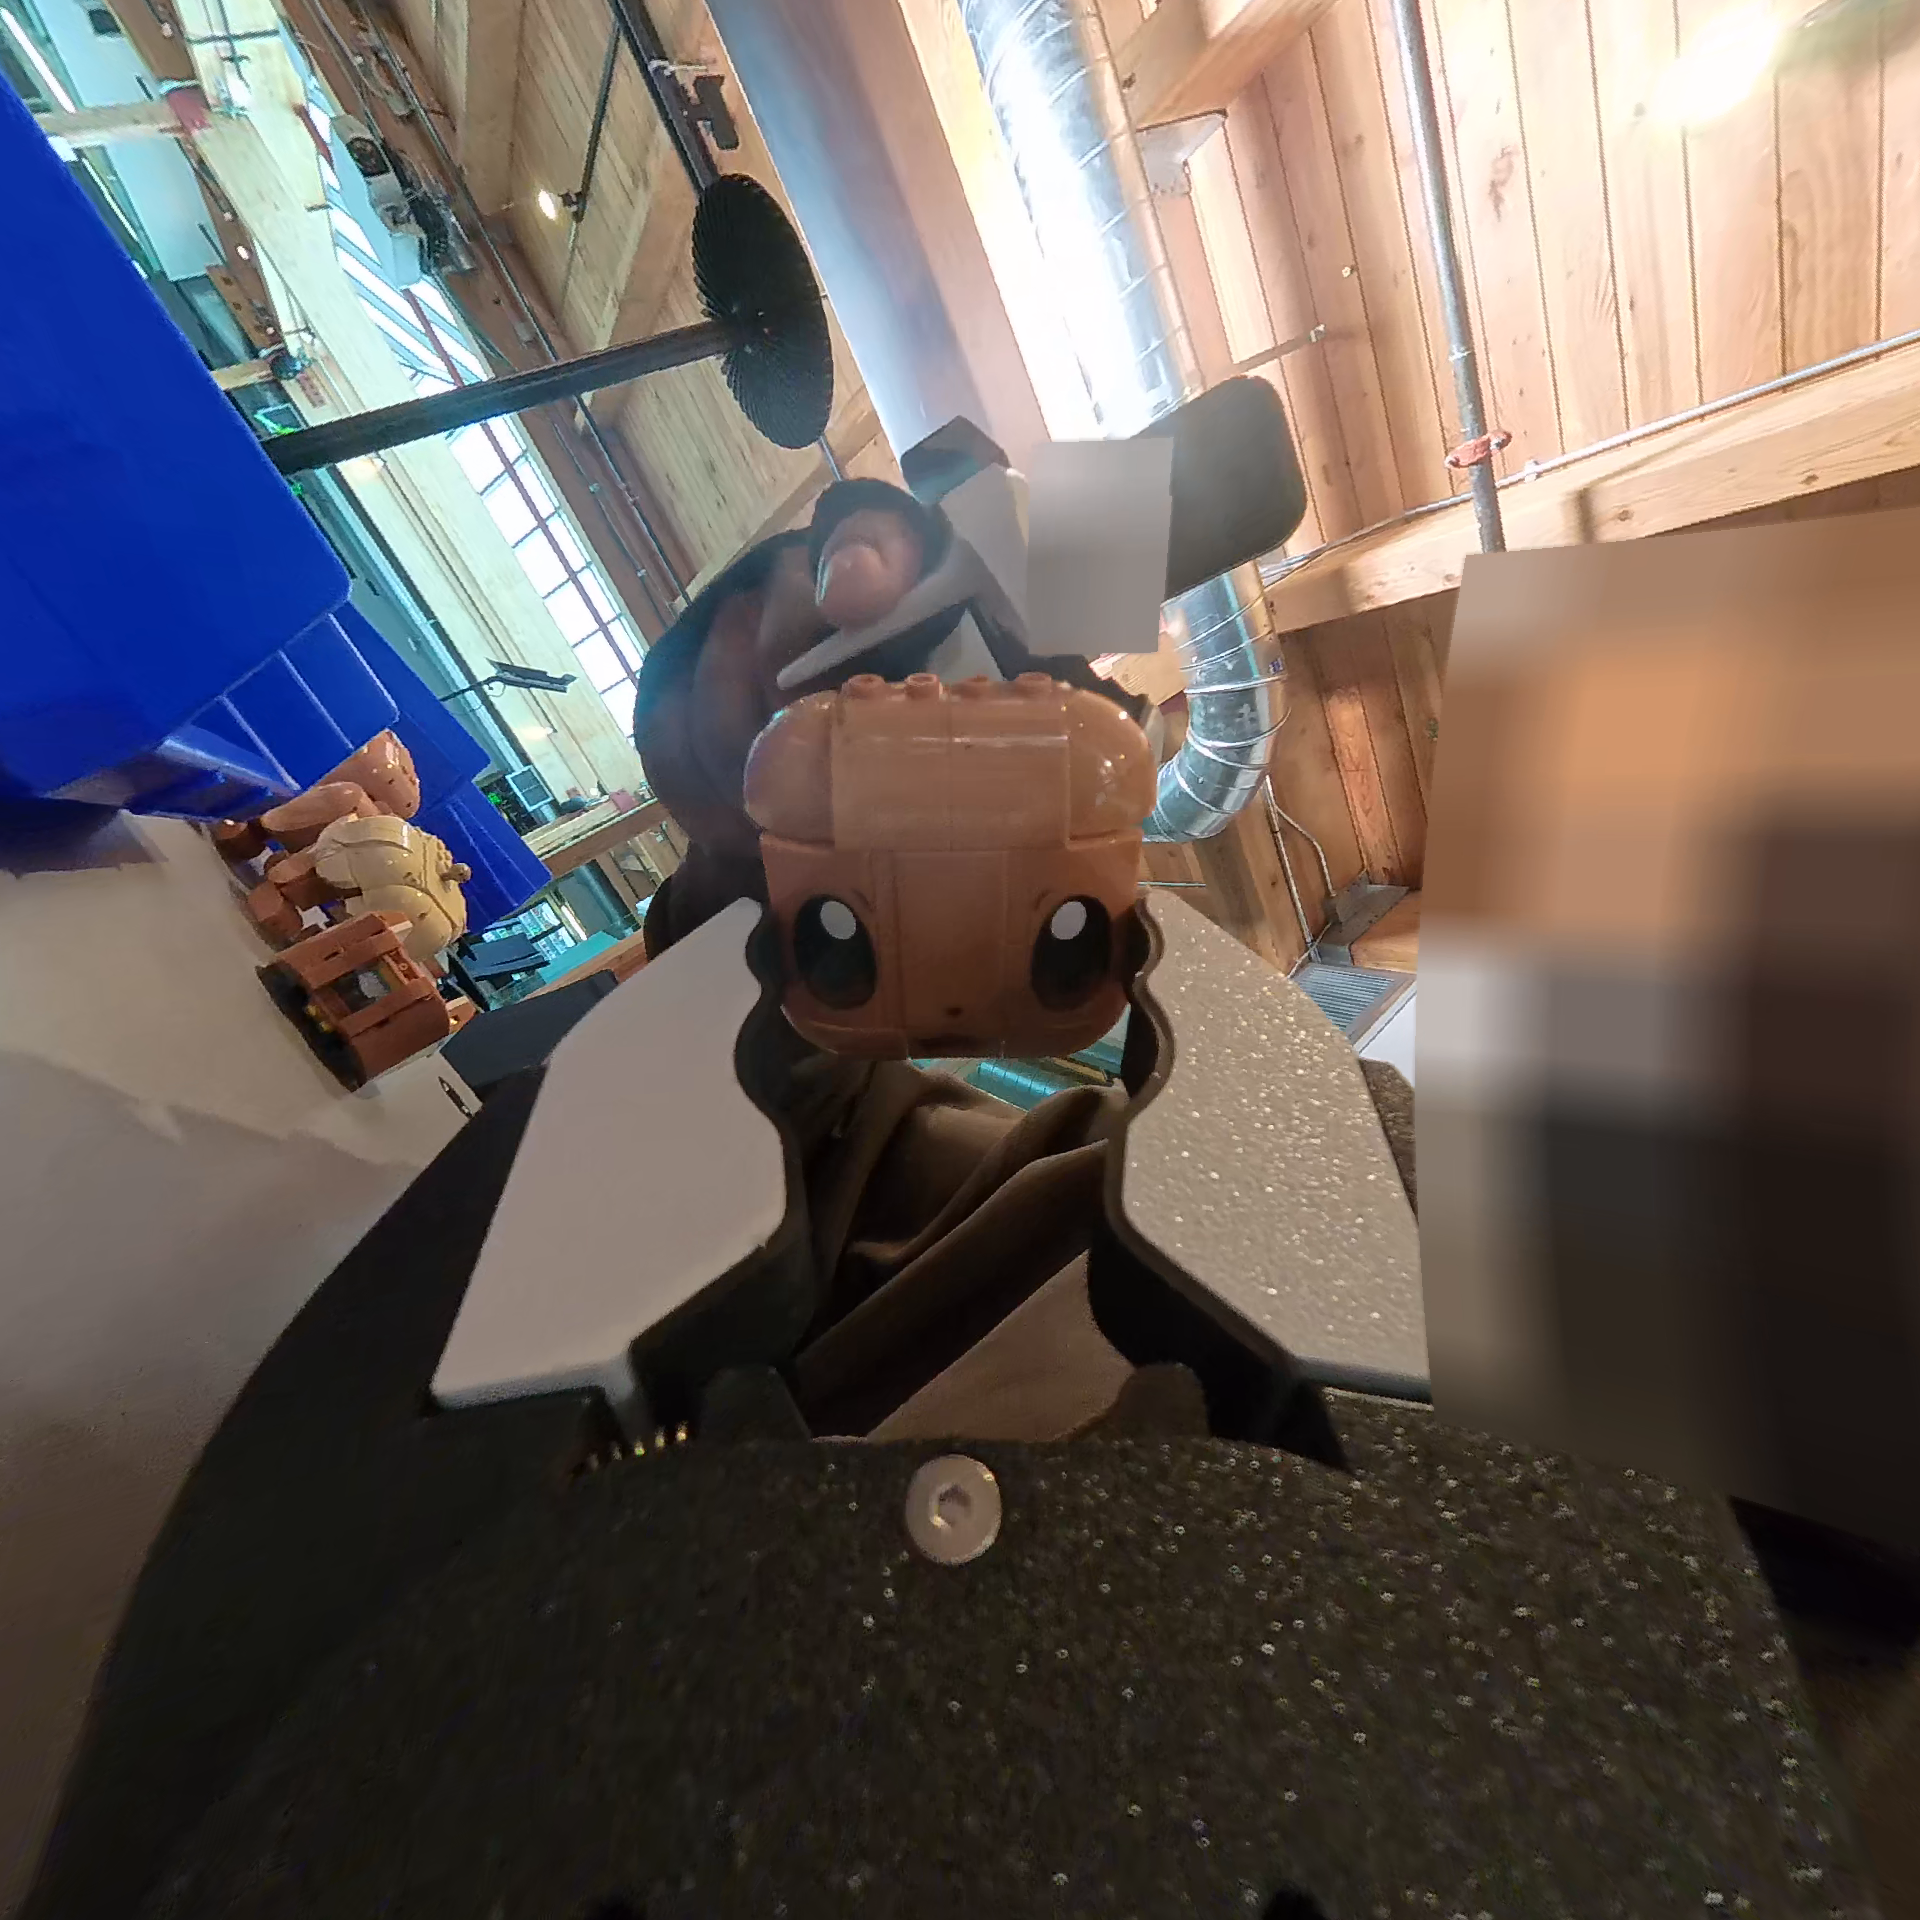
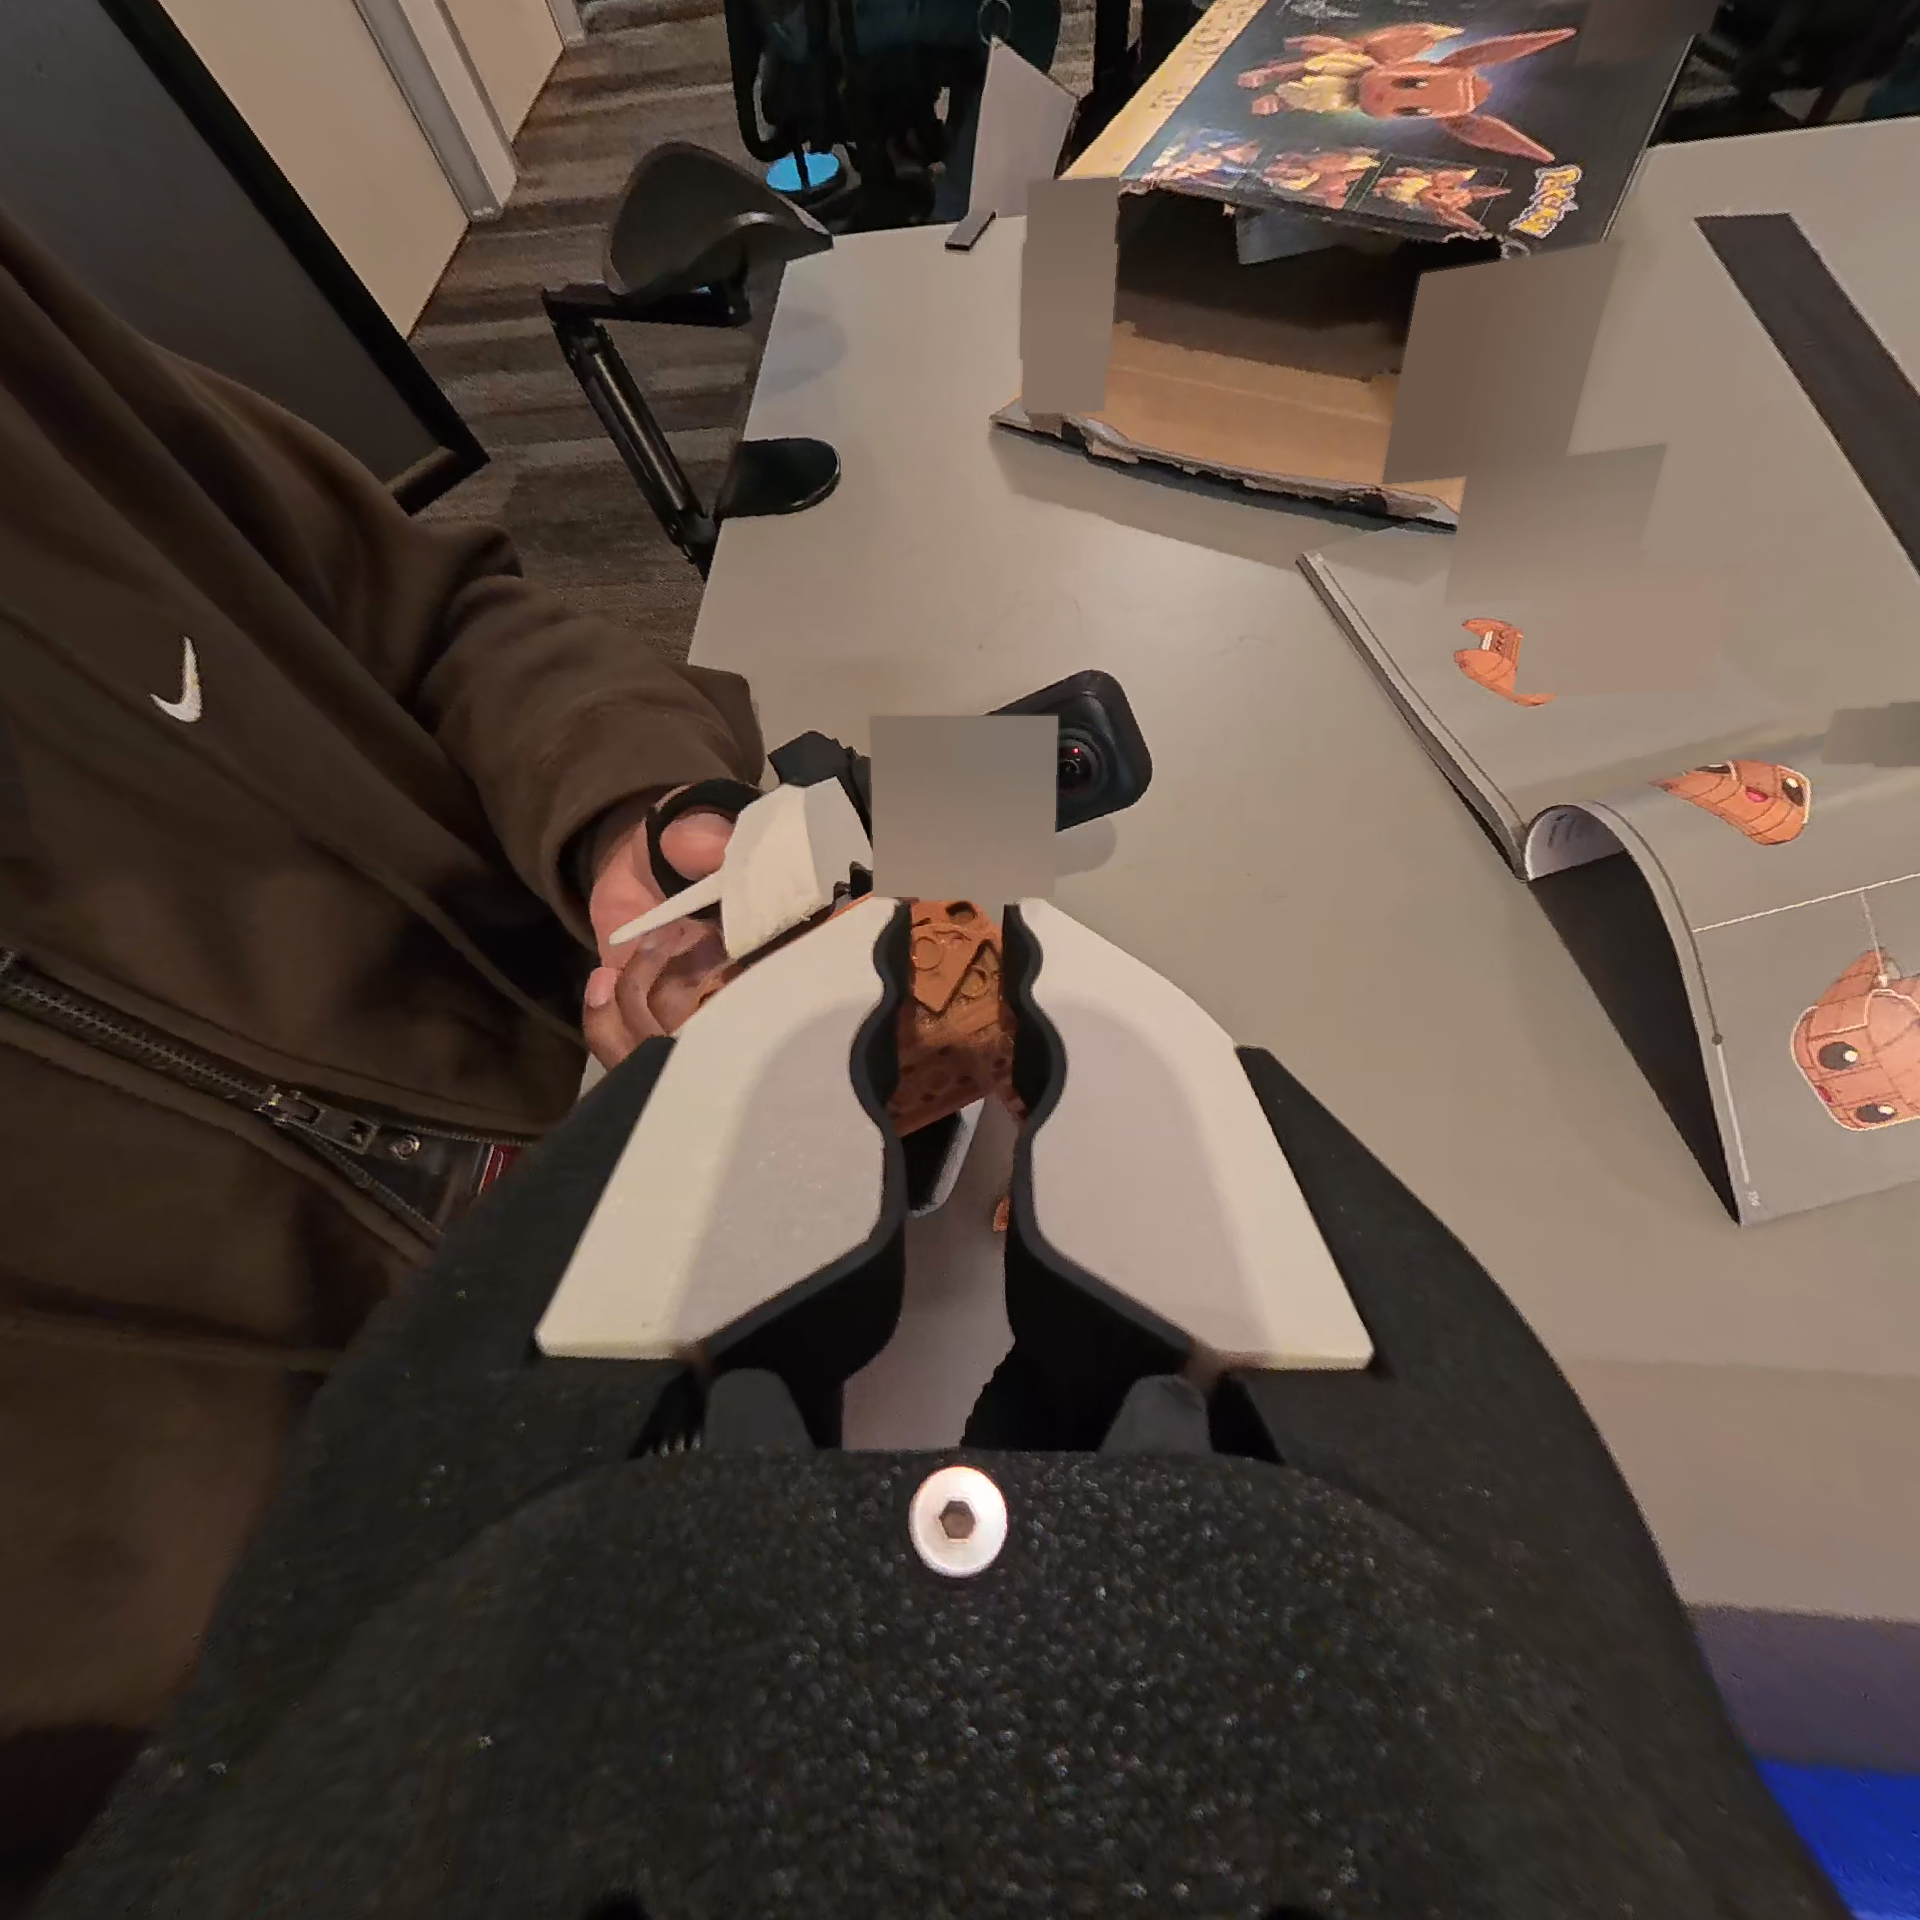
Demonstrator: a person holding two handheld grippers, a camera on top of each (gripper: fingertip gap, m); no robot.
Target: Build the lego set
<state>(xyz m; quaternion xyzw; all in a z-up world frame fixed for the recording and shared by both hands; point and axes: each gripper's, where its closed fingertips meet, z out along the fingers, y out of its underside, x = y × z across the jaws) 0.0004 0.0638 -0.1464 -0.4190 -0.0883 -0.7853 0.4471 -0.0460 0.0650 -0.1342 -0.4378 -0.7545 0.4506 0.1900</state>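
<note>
A brown lego head (image 1: pixel 951 831) with two black eyes and a rounded studded top is held in the air, face toward the left wrist camera. My left gripper (image 1: pixel 954 920) is shut on its lower sides. In the right wrist view my right gripper (image 2: pixel 954 920) is closed narrow on the same brown studded assembly (image 2: pixel 951 1008) from the other side. The left gripper's body (image 2: pixel 1081 758) and the hand holding it (image 2: pixel 665 883) show just beyond. The right gripper (image 1: pixel 894 623) shows behind the head in the left wrist view.
Several partly built brown and cream lego pieces (image 1: pixel 353 914) stand on the white table beside blue bins (image 1: pixel 156 520). On the grey table (image 2: pixel 1195 623) lie the torn-open set box (image 2: pixel 1351 156) and an open instruction booklet (image 2: pixel 1662 852). A black stand (image 2: pixel 717 270) is at the table's left edge. The tips of one gripper are about 4 cm away from the tips of the other.
</note>
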